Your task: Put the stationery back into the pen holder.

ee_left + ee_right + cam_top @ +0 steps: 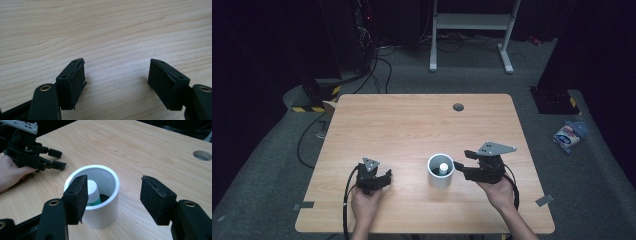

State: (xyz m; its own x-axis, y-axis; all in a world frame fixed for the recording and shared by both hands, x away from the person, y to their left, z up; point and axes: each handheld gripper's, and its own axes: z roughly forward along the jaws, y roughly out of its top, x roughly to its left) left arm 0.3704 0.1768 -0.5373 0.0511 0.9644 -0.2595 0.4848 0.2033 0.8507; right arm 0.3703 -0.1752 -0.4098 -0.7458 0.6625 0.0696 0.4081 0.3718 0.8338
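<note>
A white cylindrical plastic cup (440,171) stands upright near the middle of the light wooden surface (412,125), toward its near edge. Inside it stands a small white bottle with a green label (93,193), leaning a little toward the cup's wall. The right gripper (460,168) hovers just to the right of the cup; its fingers (77,197) are released and spread wide, nothing pressed between them. In the right gripper view one finger stands in front of the cup's rim, close to it, and I cannot tell whether it touches.

The left gripper (386,178) rests low over the surface to the left of the cup, apart from it, its fingers (72,82) likewise spread with only bare wood between them.

The main risk, as I judge it, lies in that finger so close to the rim: a sideways drift of the right hand could catch the cup's wall, slide it or tip it, and the bottle would roll out. The cup looks light and smooth, so little would hold it in place. The left gripper is too far off to steady it in time. A grey round hole (458,107) at the far edge is well clear.
</note>
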